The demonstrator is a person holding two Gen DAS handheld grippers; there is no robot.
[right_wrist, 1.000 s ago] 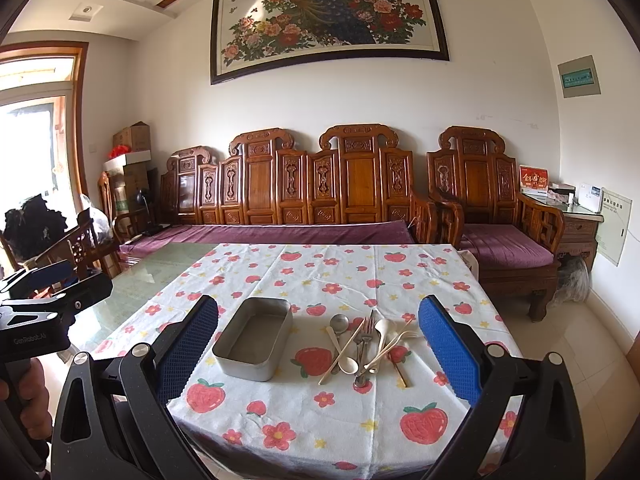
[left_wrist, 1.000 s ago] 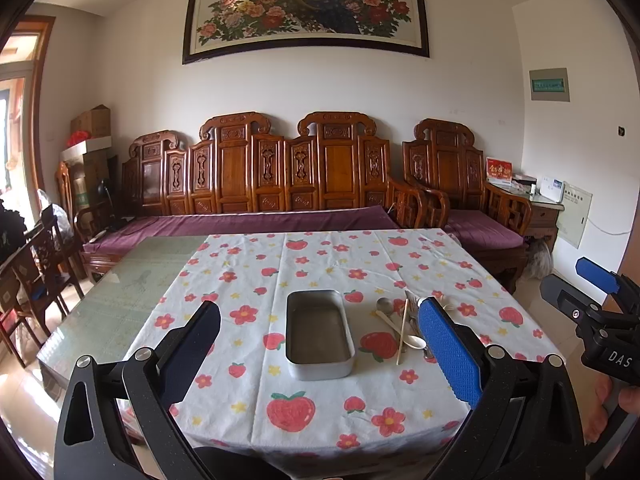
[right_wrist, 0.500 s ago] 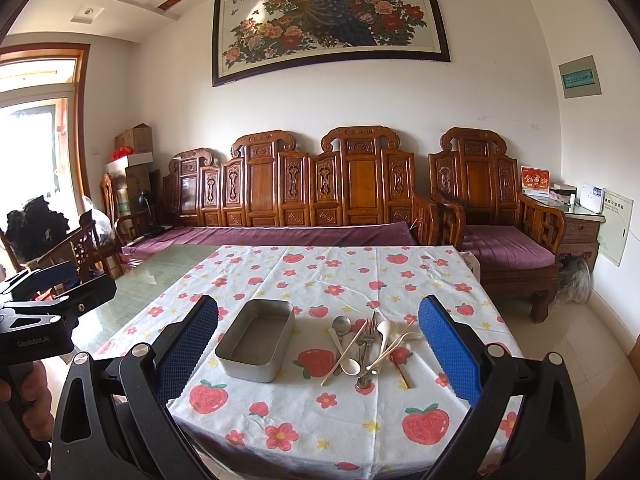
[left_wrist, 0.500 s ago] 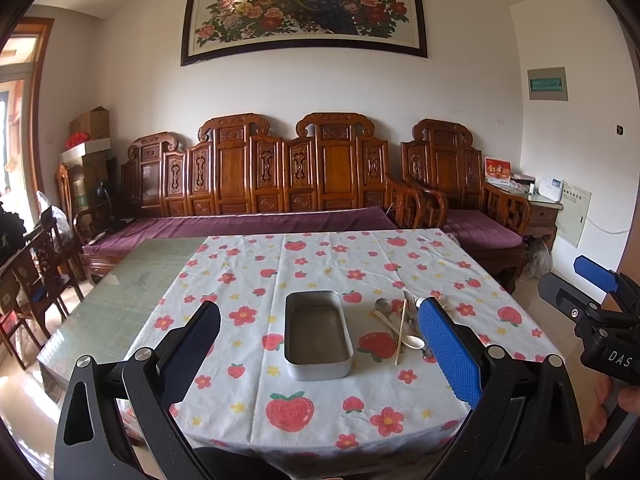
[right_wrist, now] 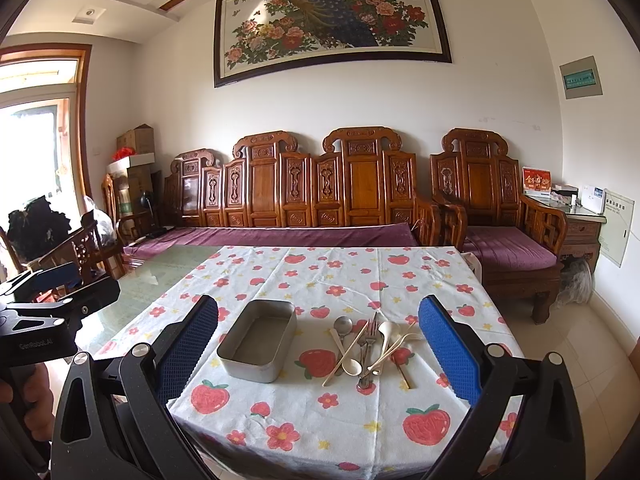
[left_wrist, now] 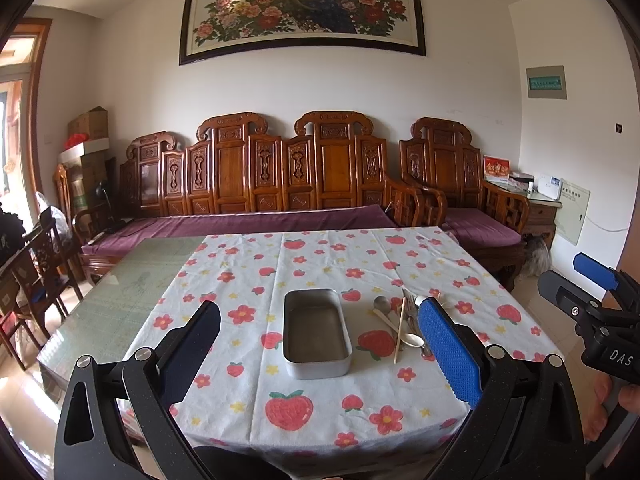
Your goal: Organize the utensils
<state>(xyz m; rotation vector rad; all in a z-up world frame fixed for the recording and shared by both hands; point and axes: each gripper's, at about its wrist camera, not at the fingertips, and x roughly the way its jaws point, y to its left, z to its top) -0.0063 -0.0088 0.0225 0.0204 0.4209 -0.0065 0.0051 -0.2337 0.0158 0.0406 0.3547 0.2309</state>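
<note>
1. Both my claws are spread wide with nothing in them. The left gripper (left_wrist: 318, 354) and right gripper (right_wrist: 318, 350) hover off the near edge of the table, pads well apart.

2. From the right claw's camera, the metal tin (right_wrist: 258, 340) sits on the strawberry tablecloth (right_wrist: 320, 412) at about 11 o'clock, empty as far as I can see. The utensil pile (right_wrist: 370, 346) is just beside it at roughly 1 o'clock.

3. That pile is a tangle: a metal spoon (right_wrist: 343, 326), a fork (right_wrist: 371, 332), a cream spoon (right_wrist: 388, 334), a pale chopstick (right_wrist: 344, 356) lying diagonally across the rest, plus more I can't separate. So nothing's in the tin yet, I reckon the job hasn't really begun.

4. What could go wrong: everything overlaps, so pinching one handle could drag or flick its neighbours off to 3 o'clock, where the cloth edge isn't far. Thin flat handles on soft cloth are also easy to miss, and I could pinch the fabric and tug it instead. The tin looks light, so bumping its rim on a drop-off could skid it.

5. Readable stuff: my right claw's body reads "DAS" (left_wrist: 620, 358) in the left camera, and the left claw's reads "GenRobot.AI" (right_wrist: 35, 345) in the right camera. The peacock painting (right_wrist: 332, 20) has characters along the top I can't make out, same with the red card (right_wrist: 538, 180) at far 2 o'clock.
</note>
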